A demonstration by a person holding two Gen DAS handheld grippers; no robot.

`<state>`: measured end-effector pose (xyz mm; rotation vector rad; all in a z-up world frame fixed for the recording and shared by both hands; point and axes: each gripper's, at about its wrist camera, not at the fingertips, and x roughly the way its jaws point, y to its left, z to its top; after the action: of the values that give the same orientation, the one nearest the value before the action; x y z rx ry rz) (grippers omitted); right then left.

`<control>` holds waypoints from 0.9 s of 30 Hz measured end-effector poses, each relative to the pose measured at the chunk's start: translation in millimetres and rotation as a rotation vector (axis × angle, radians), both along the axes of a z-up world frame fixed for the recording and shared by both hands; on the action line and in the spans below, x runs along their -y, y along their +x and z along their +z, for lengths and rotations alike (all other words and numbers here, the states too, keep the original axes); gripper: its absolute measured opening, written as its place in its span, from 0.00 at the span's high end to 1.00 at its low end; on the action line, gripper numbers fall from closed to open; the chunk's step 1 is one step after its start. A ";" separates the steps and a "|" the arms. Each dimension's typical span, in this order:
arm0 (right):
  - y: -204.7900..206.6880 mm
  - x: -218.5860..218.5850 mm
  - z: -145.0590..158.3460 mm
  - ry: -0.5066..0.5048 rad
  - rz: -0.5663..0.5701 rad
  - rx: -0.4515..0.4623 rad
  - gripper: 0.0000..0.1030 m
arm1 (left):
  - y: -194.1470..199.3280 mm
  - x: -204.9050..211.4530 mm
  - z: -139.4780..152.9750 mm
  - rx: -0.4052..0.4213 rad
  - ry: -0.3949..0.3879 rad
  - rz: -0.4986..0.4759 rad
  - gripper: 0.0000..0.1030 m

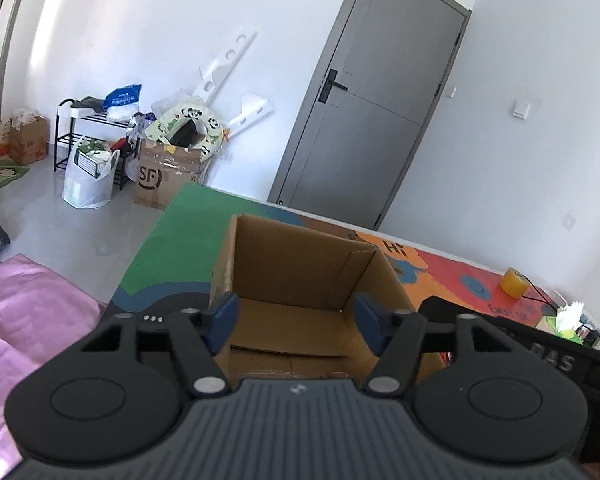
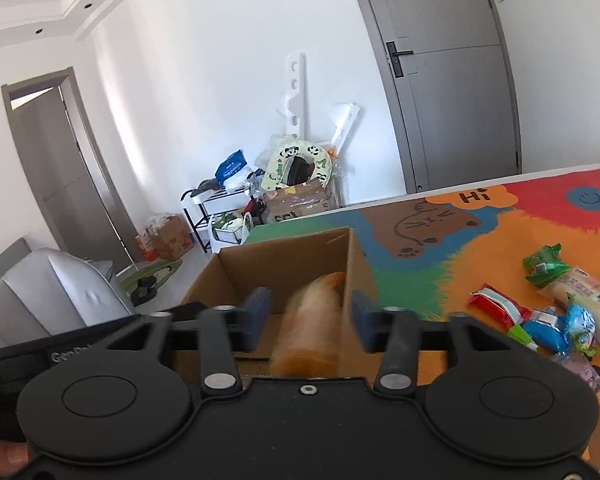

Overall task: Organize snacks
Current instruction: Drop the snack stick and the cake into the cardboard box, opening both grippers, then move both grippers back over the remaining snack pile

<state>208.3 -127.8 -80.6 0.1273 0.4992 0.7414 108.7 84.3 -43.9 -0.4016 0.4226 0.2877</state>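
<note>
Two handheld grippers hover over an open cardboard box (image 1: 296, 280) on a table covered by a bright cartoon mat (image 2: 440, 240). The left gripper (image 1: 296, 322) points down into the box with its blue-padded jaws spread wide and nothing between them; in its view the brown floor of the box lies bare beneath the fingers. The right gripper (image 2: 309, 318) is also above the box, at the near edge, its jaws wide apart. Between its fingers, touching neither pad, an orange-wrapped snack (image 2: 308, 324) shows as a motion-blurred streak inside the box opening, close to the box's right wall. To the right of the box, well apart from it, a loose pile of snack packets (image 2: 556, 312) lies on the mat: a green packet at the far end, a red one nearest the box, blue ones and pale long ones beside them. In the left wrist view a yellow block (image 1: 513, 282) sits on the far right part of the mat. A grey door (image 1: 384, 92) stands closed beyond the table.
</note>
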 end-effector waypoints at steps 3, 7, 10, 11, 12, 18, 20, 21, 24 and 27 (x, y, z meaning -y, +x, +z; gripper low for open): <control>-4.2 7.8 2.6 0.002 -0.029 0.015 0.14 | -0.8 4.7 4.3 0.002 0.030 0.035 0.20; -4.4 23.3 2.6 0.008 -0.079 -0.001 0.00 | -1.1 11.6 8.4 0.006 0.040 0.026 0.16; -2.4 37.1 0.5 0.021 -0.114 -0.022 0.00 | -2.0 19.5 10.4 0.006 0.064 0.033 0.13; -1.7 42.4 -0.8 0.025 -0.126 -0.030 0.00 | -2.0 21.3 10.2 0.004 0.063 0.029 0.12; -1.4 47.4 -2.1 0.030 -0.135 -0.037 0.00 | -2.2 23.2 10.2 0.000 0.061 0.026 0.12; -4.2 72.0 -6.6 0.042 -0.183 -0.044 0.00 | -4.0 34.5 12.1 0.001 0.054 0.009 0.10; -6.6 80.4 -6.7 0.043 -0.201 -0.037 0.00 | -5.2 40.8 13.8 0.010 0.056 -0.002 0.10; -7.3 83.4 -6.5 0.043 -0.208 -0.035 0.00 | -5.3 42.9 14.9 0.012 0.060 -0.007 0.10; -9.0 96.5 -6.7 0.046 -0.232 -0.031 0.00 | -6.4 50.8 17.4 0.024 0.066 -0.023 0.10; -10.9 107.9 -7.1 0.046 -0.249 -0.029 0.00 | -5.8 60.6 18.7 0.028 0.067 -0.038 0.10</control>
<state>197.5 -235.7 -87.6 0.2397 0.4839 0.5077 102.9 23.7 -25.2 -0.3315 0.3913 0.2585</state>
